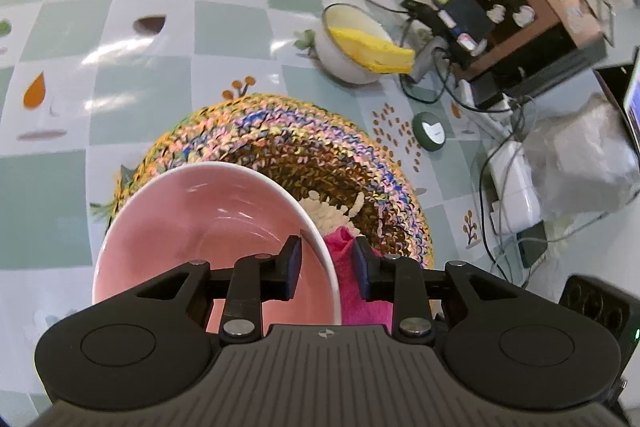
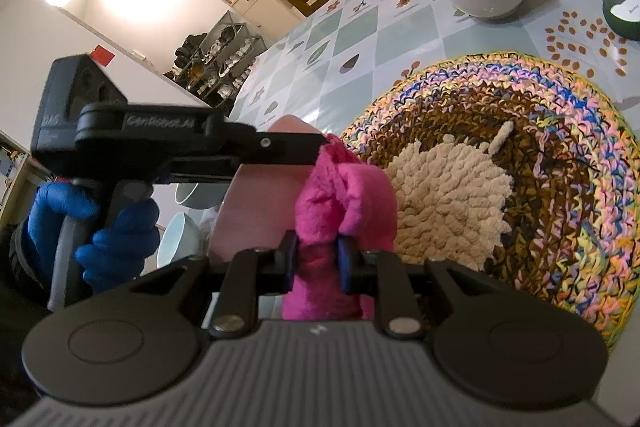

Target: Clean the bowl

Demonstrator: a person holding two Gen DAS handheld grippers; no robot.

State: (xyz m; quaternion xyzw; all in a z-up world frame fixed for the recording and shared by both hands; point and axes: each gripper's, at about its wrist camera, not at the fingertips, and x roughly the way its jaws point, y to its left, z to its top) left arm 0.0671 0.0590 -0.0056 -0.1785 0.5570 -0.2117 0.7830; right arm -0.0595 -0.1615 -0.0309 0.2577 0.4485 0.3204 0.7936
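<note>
I am seeing open table (image 1: pixel 120 75) on the left; cables (image 1: pixel 440 67) and boxes (image 1: pixel 540 27) are crowding the right.

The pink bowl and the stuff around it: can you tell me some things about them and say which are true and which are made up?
1. The left tongs pinch the rim of the pink bowl. True.
2. The right tongs hold a yellow sponge. False: they hold a pink cloth.
3. The sponge sits in the white bowl. True.
4. The pink bowl is full of soup. False: it looks empty.
5. A woven mat lies on the table. True.
6. The hand on the left tongs is bare. False: it wears a blue glove.
</note>
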